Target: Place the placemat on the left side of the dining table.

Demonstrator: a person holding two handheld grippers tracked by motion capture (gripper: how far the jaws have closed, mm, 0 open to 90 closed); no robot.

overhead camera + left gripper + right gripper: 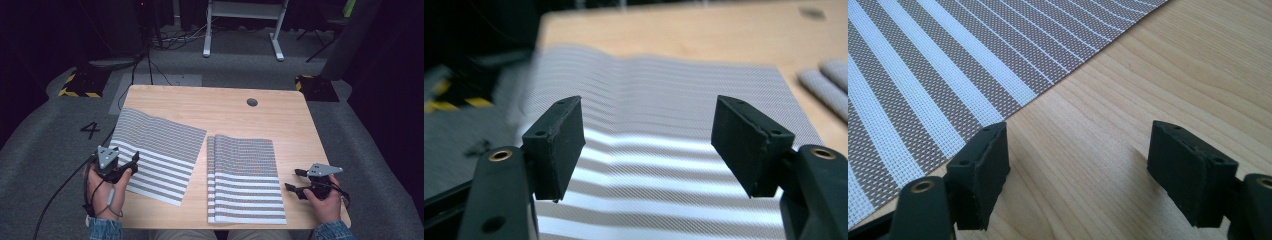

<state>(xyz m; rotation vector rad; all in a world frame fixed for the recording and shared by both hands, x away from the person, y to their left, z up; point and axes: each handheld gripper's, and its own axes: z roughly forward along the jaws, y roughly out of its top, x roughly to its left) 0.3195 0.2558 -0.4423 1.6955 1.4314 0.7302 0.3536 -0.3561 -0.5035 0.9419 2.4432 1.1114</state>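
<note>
Placemats occupy the near half of the wooden surface (280, 107): a single striped placemat (157, 152) lies flat and skewed at the left, its near-left edge reaching the surface's edge, and a stack of striped placemats (245, 177) sits squared up at centre-right, long axis running away from the person. The left claw (131, 161) hovers at the single mat's near-left edge, jaws spread wide with nothing between them; in the left gripper view the mat (664, 130) stretches straight ahead beyond the jaws. The right claw (294, 181) is likewise wide open and empty, over bare wood just right of the stack, whose edge (943, 65) lies to its left. The left looks nearer its mat, though whether it touches is hard to tell.
</note>
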